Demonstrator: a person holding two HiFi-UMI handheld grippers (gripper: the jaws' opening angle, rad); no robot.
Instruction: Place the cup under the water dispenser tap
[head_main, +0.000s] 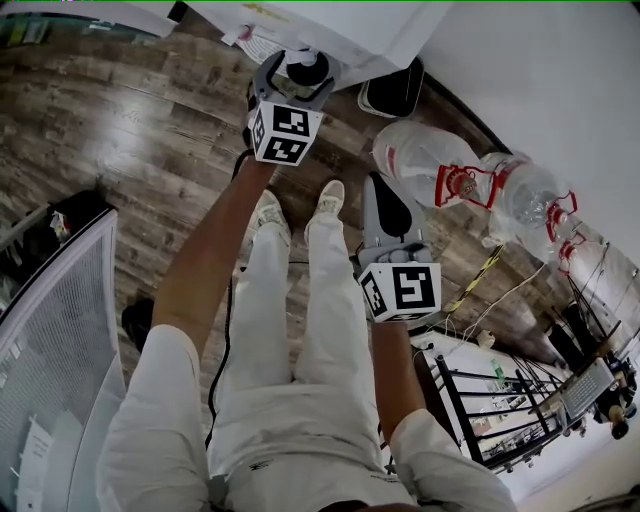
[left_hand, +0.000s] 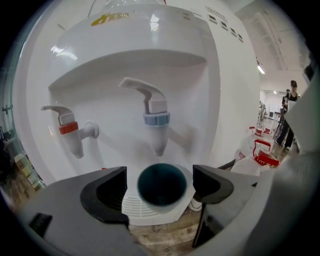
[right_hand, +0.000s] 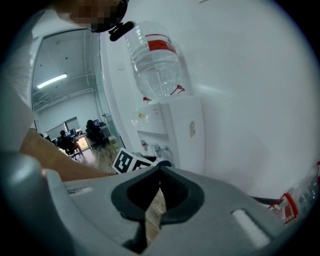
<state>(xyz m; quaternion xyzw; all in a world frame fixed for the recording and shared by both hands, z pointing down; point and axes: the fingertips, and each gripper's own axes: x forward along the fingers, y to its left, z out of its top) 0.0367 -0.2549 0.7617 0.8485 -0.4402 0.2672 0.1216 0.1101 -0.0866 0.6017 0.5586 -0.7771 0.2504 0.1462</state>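
A dark teal cup (left_hand: 161, 186) stands on the white drip tray (left_hand: 140, 209) of the water dispenser (left_hand: 165, 65), right below the blue tap (left_hand: 156, 120). A red tap (left_hand: 69, 128) is to its left. My left gripper (left_hand: 160, 184) is open, with a jaw on each side of the cup and a small gap to either wall. In the head view the cup (head_main: 308, 68) shows between the left gripper (head_main: 296, 80) jaws at the dispenser (head_main: 330, 25). My right gripper (right_hand: 158, 189) is shut and holds nothing; it hangs back by the person's legs (head_main: 385, 205).
Big clear water bottles (head_main: 432, 162) with red handles lie on the wood floor to the right, another (head_main: 528, 196) beside them. A mesh panel (head_main: 50, 330) stands at the left, a black rack (head_main: 500, 410) at lower right. A bottle (right_hand: 152, 60) sits on the dispenser top.
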